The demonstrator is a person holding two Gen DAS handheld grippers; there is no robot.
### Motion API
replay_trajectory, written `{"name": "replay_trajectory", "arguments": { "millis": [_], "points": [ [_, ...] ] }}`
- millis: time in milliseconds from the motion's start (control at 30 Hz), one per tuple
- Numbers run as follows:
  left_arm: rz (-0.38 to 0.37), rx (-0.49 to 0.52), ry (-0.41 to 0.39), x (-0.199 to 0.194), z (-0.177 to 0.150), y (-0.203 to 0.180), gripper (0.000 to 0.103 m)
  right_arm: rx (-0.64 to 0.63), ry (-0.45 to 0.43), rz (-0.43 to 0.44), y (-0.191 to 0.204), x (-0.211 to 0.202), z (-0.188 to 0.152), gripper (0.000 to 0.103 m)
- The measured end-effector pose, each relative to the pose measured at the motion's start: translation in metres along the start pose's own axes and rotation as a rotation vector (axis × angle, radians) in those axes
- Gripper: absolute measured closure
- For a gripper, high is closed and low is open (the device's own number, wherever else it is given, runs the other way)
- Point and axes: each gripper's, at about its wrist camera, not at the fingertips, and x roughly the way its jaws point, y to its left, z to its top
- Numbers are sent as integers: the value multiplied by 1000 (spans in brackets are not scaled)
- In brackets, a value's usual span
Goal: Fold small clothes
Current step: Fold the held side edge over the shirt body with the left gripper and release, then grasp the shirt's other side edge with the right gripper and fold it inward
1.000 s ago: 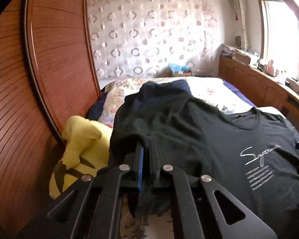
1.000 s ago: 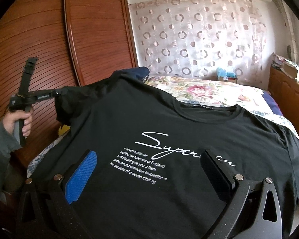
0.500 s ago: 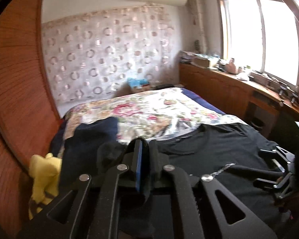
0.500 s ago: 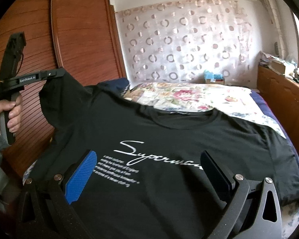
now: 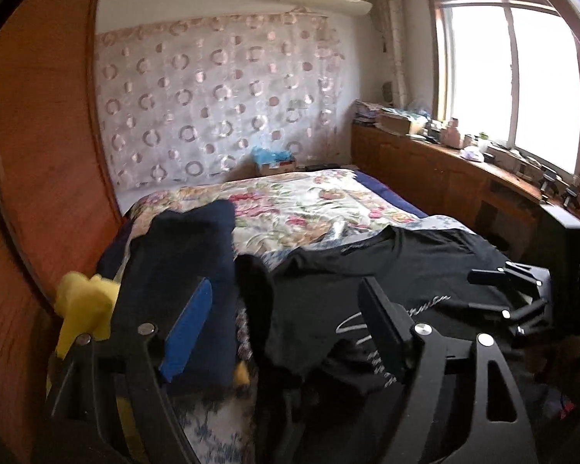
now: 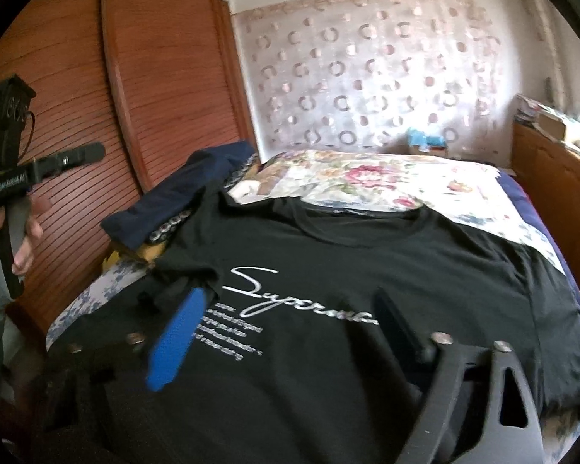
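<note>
Navy garment [image 5: 185, 266] and yellow plush [image 5: 83, 311] crowd black T-shirt [image 6: 367, 270].

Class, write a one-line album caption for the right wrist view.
Open right gripper over a black T-shirt on the floral bed.

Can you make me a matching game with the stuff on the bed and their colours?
Things:
1. T-shirt with writing
2. soft toy
3. folded cloth by the wardrobe
4. bedspread

Colours:
A. flowery
B. yellow
C. black
D. navy blue

Pairs: 1-C, 2-B, 3-D, 4-A
</note>
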Motion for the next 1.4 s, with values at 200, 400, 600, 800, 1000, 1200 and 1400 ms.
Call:
{"name": "replay_trajectory", "arguments": {
  "millis": [200, 400, 600, 800, 1000, 1200, 1400],
  "points": [
    [35, -40, 8, -12, -37, 7, 25, -109, 85, 124, 26, 47, 16, 36],
    [54, -67, 15, -24, -60, 15, 25, -150, 158, 250, 56, 107, 27, 39],
    [65, -83, 29, -28, -74, 19, 25, -208, 237, 333, 87, 165, 30, 39],
    [61, -98, 35, -27, -78, 21, 25, -291, 304, 279, 105, 196, 34, 56],
    [43, -100, 46, -24, -84, 19, 25, -296, 297, 254, 97, 206, 35, 95],
    [29, -92, 63, -19, -87, 10, 25, -187, 216, 213, 60, 200, 55, 96],
    [18, -93, 68, -17, -87, 6, 25, -37, 166, -6, 4, 208, 65, 96]
  ]
}}
